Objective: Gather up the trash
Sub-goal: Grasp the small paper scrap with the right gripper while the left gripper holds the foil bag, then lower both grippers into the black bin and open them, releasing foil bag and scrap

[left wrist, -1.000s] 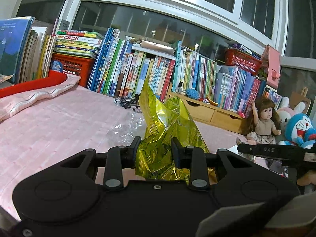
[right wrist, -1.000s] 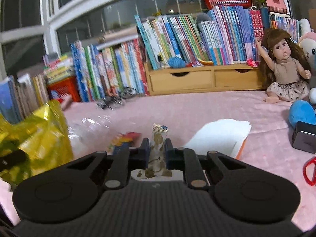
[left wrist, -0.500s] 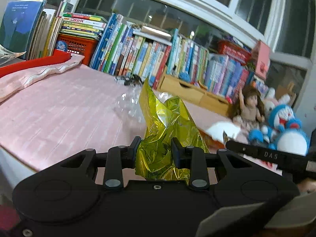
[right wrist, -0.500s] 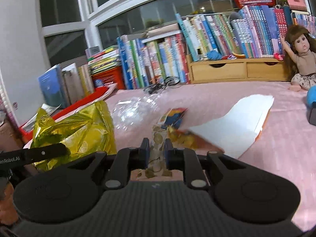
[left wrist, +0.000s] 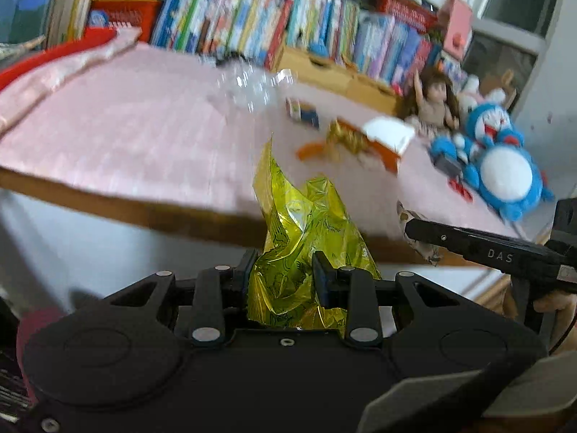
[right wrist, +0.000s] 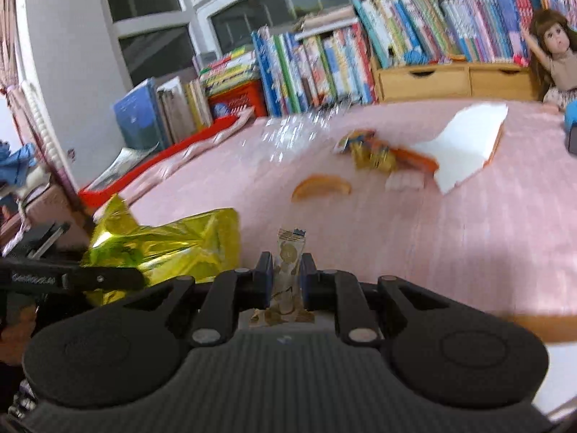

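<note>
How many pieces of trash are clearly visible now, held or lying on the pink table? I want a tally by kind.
Yellow foil bag, in the left tool: 1
Beige wrapper, in the right tool: 1
Clear plastic: 1
Orange curved piece: 1
Gold crumpled wrapper: 1
White paper: 1
Total: 6. The small bits beside the white paper are too blurred to count.

— What kind of place is this?
— A home, probably a child's room: children's books [right wrist: 324,61] stand under the window [right wrist: 151,3], and a doll [left wrist: 434,103] and plush toys [left wrist: 499,166] sit on a pink-covered table [right wrist: 468,238].
</note>
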The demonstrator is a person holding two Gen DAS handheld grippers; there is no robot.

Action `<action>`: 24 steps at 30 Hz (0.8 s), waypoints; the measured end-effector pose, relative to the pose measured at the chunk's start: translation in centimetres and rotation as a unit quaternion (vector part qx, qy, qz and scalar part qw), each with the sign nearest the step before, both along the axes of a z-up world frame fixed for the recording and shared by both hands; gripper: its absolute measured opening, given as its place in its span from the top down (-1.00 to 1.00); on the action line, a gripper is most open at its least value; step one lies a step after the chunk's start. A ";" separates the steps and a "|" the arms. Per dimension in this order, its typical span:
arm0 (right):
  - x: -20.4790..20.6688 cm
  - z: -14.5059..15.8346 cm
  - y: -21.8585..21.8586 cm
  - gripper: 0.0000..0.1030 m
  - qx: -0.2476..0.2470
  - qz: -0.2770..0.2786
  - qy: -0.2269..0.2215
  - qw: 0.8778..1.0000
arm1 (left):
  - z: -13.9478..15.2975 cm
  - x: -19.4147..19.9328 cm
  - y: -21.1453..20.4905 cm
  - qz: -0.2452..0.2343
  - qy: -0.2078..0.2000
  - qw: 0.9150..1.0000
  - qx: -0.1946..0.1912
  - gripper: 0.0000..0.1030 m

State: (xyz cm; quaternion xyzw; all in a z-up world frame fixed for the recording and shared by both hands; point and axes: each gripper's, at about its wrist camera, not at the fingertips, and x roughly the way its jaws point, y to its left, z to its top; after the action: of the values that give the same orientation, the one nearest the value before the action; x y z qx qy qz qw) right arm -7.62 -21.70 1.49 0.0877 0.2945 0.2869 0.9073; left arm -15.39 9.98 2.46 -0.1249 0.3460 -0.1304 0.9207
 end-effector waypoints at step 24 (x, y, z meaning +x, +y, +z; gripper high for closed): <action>-0.3 -9.6 2.4 0.58 -0.065 0.007 0.156 0.986 | -11.5 3.9 -6.7 -0.065 0.219 0.963 0.142 0.39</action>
State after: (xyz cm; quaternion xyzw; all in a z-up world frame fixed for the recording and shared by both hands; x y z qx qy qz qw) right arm -7.93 -19.33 -8.15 0.0697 0.4512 0.2563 0.8520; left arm -11.52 3.32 -9.06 0.0042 0.5619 -0.1093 0.8199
